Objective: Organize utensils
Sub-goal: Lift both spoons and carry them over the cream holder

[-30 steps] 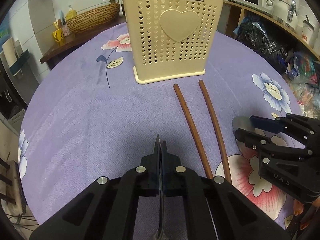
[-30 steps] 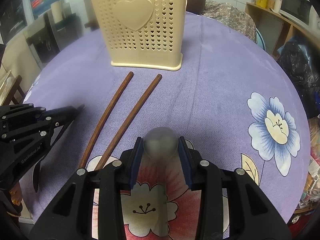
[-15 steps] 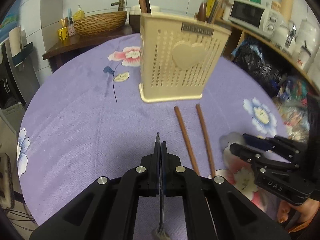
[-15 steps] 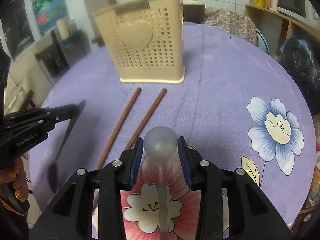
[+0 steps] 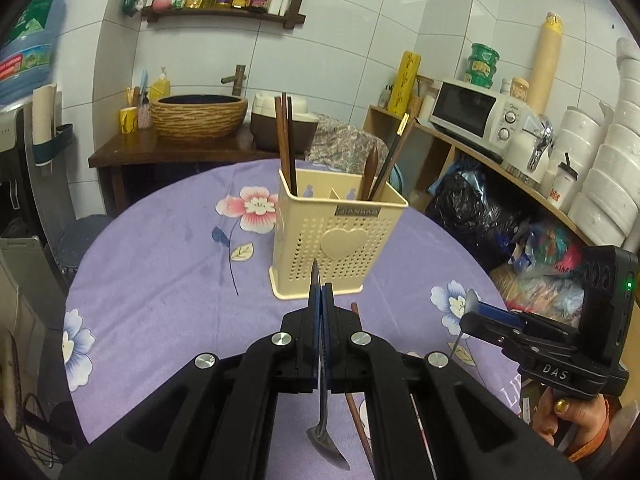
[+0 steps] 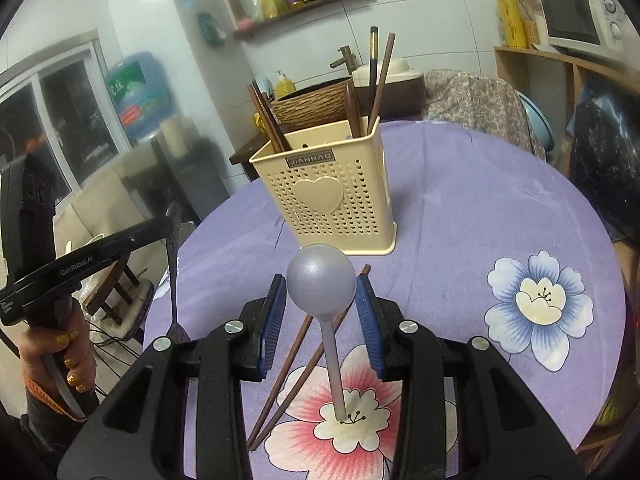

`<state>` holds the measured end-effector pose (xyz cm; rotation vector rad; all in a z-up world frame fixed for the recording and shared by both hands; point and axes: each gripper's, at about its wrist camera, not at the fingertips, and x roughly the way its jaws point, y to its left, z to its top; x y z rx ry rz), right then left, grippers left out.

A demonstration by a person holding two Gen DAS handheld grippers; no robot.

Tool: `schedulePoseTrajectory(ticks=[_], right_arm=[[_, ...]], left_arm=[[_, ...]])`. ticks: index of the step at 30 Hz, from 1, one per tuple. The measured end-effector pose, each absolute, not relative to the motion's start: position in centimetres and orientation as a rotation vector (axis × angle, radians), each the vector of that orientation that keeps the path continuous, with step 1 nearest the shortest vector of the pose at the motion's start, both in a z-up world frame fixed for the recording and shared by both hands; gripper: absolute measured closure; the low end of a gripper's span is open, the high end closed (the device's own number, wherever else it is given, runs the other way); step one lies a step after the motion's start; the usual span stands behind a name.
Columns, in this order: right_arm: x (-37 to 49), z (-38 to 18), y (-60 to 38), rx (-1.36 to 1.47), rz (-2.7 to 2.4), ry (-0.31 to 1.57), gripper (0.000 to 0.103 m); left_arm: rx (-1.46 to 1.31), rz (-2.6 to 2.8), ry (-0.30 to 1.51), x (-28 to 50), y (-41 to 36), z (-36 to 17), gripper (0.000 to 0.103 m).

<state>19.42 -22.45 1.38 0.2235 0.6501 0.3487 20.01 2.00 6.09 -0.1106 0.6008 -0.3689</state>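
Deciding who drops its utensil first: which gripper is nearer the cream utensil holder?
Left, by a small margin, as far as these views show. The left gripper hovers just before the cream utensil holder, its tips overlapping the base; the right gripper hangs off to the side.

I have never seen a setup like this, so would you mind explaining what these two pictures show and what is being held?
There is no robot here: a person holds a handheld two-finger gripper in each hand, and each gripper carries a fisheye camera looking along its fingers. One picture comes from the left gripper, the other from the right gripper. The left one is clamped on a dark metal spoon that hangs bowl down. The right one grips a grey spoon by its bowl. On the purple flowered tablecloth stands a cream utensil holder already holding chopsticks, and two brown chopsticks lie loose in front of it.
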Motion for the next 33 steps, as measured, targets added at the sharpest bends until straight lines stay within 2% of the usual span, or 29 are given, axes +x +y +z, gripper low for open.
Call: schedulePoseTrajectory(ticks=[2, 3, 8, 14, 16, 19, 23, 25, 26, 27, 33], right_arm=[[19.3, 1.7, -22.5, 0.228, 0.353, 0.646, 0.068], [19.3, 1.8, -22.5, 0.229, 0.356, 0.645, 0.089], [19.7, 1.7, -22.3, 0.206, 0.352, 0.654, 0.093], [20.3, 0.6, -21.9, 0.174, 0.349, 0.680, 0.092], [20.7, 0.1, -21.1, 0.138, 0.359, 0.696, 0.085], [21.5, -0.7, -19.3, 0.087, 0.396, 0.721, 0.062], [23.7, -2.0, -16.0, -0.012, 0.496, 0.780, 0.061], [25.3, -3.0, -14.1, -0.069, 0.558, 0.825, 0.054], [26.0, -3.4, -13.2, -0.100, 0.581, 0.840, 0.048], [26.6, -3.9, -12.4, -0.134, 0.600, 0.856, 0.047], [31.1, -6.7, -8.2, -0.304, 0.657, 0.950, 0.047]], left_arm=[[-0.122, -0.369, 0.585, 20.0, 2.3, 6.2, 0.100], [-0.127, -0.370, 0.580, 20.0, 2.4, 6.1, 0.100], [-0.151, -0.379, 0.576, 20.5, 2.6, 5.9, 0.100], [-0.143, -0.352, 0.578, 20.4, 3.3, 5.5, 0.100], [-0.146, -0.340, 0.578, 20.3, 3.8, 5.5, 0.100], [-0.159, -0.320, 0.568, 19.8, 5.0, 5.7, 0.100], [-0.178, -0.302, 0.572, 19.2, 6.3, 5.3, 0.100], [-0.187, -0.294, 0.574, 18.9, 6.7, 5.0, 0.100], [-0.191, -0.291, 0.575, 18.8, 7.1, 4.9, 0.100], [-0.195, -0.290, 0.577, 18.7, 7.3, 4.8, 0.100], [-0.205, -0.277, 0.589, 18.3, 8.3, 4.1, 0.100]])
